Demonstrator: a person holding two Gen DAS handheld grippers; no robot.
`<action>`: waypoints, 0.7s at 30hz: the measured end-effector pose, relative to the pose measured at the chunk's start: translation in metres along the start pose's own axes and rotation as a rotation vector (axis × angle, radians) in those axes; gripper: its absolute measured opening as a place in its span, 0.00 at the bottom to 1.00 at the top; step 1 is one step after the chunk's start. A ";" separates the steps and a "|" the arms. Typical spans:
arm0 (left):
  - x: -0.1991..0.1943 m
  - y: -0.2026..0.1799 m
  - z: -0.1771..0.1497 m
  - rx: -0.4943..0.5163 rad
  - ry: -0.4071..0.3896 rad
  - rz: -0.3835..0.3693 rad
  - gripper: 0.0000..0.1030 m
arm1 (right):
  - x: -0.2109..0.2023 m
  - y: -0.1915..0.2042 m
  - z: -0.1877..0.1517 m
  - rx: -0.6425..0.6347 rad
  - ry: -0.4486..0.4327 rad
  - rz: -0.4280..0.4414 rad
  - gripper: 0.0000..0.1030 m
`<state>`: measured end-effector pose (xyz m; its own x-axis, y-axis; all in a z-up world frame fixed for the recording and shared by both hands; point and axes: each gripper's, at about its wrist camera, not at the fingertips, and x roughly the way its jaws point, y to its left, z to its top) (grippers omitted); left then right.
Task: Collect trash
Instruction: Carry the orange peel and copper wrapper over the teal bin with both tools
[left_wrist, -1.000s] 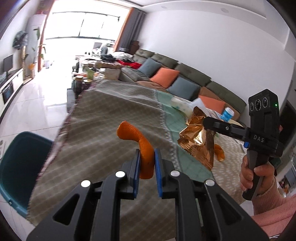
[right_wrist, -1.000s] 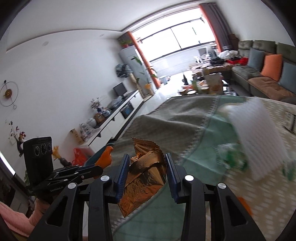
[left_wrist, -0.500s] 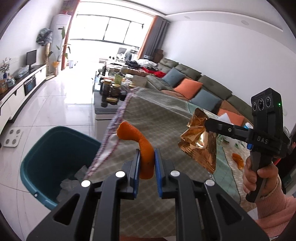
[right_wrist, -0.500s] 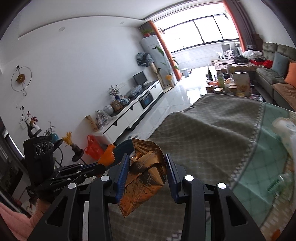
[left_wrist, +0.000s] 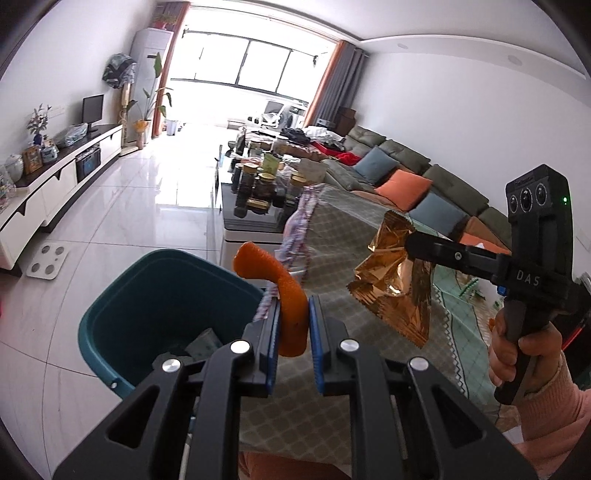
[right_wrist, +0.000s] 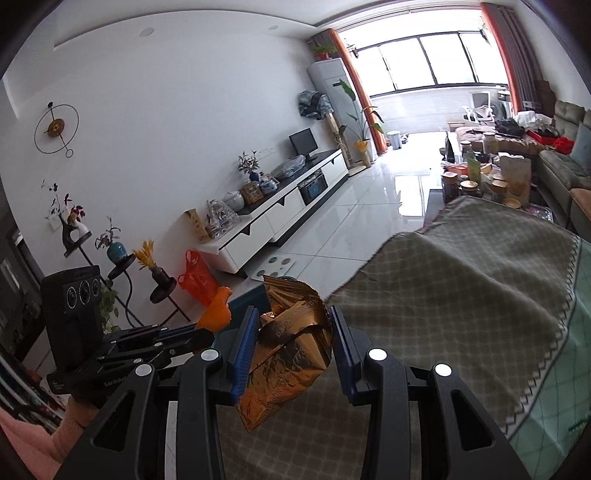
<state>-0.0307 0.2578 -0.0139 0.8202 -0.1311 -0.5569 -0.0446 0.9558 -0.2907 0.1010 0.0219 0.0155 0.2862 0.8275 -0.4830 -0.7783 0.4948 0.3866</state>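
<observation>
Beside the bench (left_wrist: 343, 236), my left tool (left_wrist: 293, 325) pinches orange peel (left_wrist: 284, 291); my right tool (right_wrist: 291, 343) clamps a gold foil wrapper (right_wrist: 291, 354). Both have swung off the cloth toward the teal bin (left_wrist: 147, 295), now near below: drop imminent, I judge. Legible: "DAS" on the right handle; wrapper print unreadable.

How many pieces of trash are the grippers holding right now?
2. An orange peel is clamped in the left gripper, beside the teal bin. A gold wrapper is clamped in the right gripper, over the table. More trash may lie out of view.
</observation>
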 end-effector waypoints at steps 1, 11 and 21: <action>-0.001 0.002 0.000 -0.003 -0.001 0.005 0.15 | 0.003 0.002 0.001 -0.004 0.002 0.003 0.38; -0.006 0.021 0.000 -0.034 -0.005 0.038 0.16 | 0.029 0.018 0.012 -0.037 0.029 0.010 0.38; -0.002 0.037 0.002 -0.068 0.004 0.072 0.16 | 0.054 0.022 0.017 -0.042 0.053 0.001 0.38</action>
<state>-0.0335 0.2939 -0.0219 0.8111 -0.0641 -0.5813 -0.1418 0.9427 -0.3019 0.1085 0.0817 0.0116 0.2562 0.8122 -0.5241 -0.8016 0.4815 0.3545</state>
